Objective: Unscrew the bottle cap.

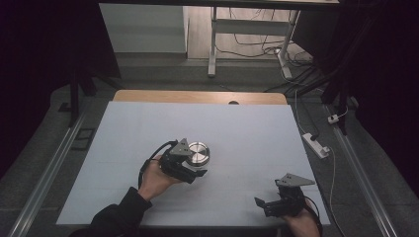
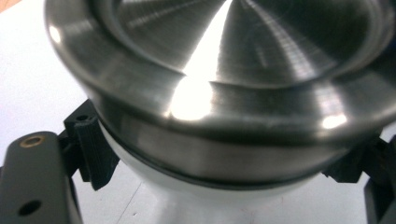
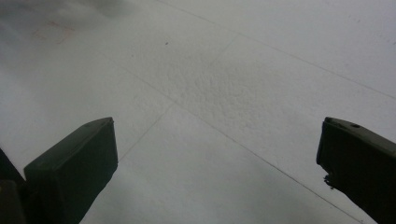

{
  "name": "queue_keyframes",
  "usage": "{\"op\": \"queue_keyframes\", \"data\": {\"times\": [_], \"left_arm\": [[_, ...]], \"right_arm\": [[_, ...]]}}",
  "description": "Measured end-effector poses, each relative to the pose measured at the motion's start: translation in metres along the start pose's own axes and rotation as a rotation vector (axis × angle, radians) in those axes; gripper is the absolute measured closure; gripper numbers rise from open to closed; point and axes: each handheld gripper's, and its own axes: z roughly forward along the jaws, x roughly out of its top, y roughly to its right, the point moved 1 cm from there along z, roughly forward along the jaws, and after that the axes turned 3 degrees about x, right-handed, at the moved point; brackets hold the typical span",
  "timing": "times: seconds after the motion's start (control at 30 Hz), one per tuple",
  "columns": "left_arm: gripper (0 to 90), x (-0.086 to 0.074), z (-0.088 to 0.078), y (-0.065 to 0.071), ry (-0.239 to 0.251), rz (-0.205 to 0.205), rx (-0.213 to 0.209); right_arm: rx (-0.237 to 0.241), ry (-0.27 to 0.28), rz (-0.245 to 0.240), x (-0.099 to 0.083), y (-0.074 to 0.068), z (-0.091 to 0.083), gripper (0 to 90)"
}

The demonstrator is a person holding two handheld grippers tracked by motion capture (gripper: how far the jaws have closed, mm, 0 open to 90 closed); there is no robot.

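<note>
The left gripper pinches a round container with a brushed steel lid, and its 2 jaws press on the white body just under the lid's rim, 1 on each side. That low hold looks deliberate: by my reading the jaws clamp the body so it cannot turn or slide while the lid stays free for the other hand to work. The container stands on the pale mat directly ahead of this gripper, touching both of its pads, a little left of the mat's middle. From the left gripper view the lid sits tilted toward the camera, so the hand seems to come at it from the near side and slightly above.

The right gripper rests well apart, near the person's edge of the mat, with its jaws spread wide and nothing but bare mat between them. It points toward the container rather than away, which suggests it waits for its turn at the lid. A clean approach would bring it over the top, since the left gripper already occupies the sides of the body.
</note>
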Motion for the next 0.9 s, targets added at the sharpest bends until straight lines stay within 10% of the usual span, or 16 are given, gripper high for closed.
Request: {"op": "queue_keyframes", "data": {"times": [0.9], "left_arm": [[15.4,-0.002,0.001,0.000,0.006,0.007,-0.005]], "right_arm": [[0.127,0.131,-0.075,0.028,-0.022,0.003,0.0]]}}
